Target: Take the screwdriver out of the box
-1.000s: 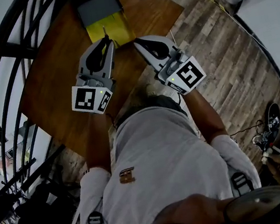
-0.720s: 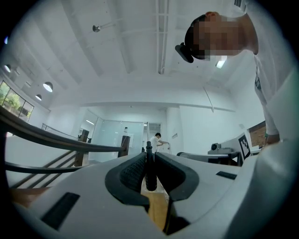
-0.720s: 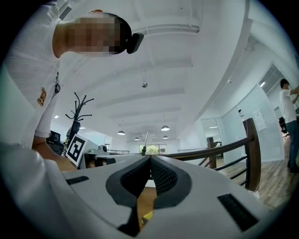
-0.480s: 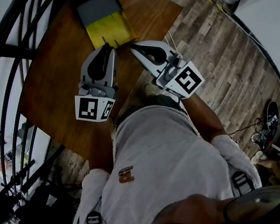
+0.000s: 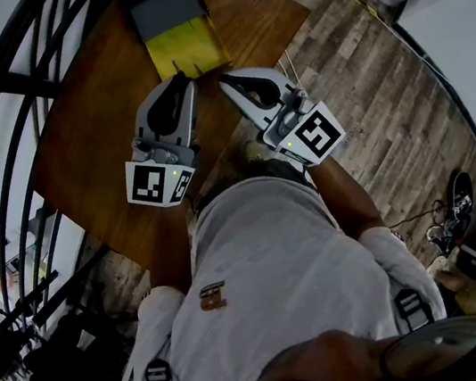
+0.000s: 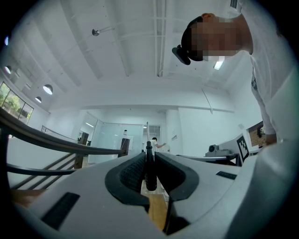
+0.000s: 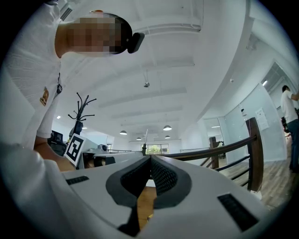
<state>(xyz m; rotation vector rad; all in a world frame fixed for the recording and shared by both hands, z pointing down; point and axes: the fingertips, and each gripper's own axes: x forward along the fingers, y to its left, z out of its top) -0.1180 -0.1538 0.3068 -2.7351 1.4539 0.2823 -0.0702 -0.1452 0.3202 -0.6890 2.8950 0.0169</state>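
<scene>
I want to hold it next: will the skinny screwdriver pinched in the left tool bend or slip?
Probably stiff: the screwdriver stands straight in the left tool, with no sag. It looks thin and round, so it might twist or slip in a loose pinch, and would likely roll on the table.

Box [image 5: 177, 28] on table [image 5: 85, 138], far side; nearer, screwdriver [image 6: 150, 170] in left claw [image 5: 184, 77], right claw [image 5: 221, 79] beside.

Box [image 5: 180, 34] dead ahead, just past my tips, blocking the way forward. Screwdriver [image 6: 150, 163] clamped in my left claw [image 5: 182, 78] pokes toward it. Only a slim gap to my right claw [image 5: 223, 80]. Open table [image 5: 90, 142] on my left, railing [image 5: 26, 87] beyond its edge. Right side drops to floor [image 5: 362, 65], wide open there.
</scene>
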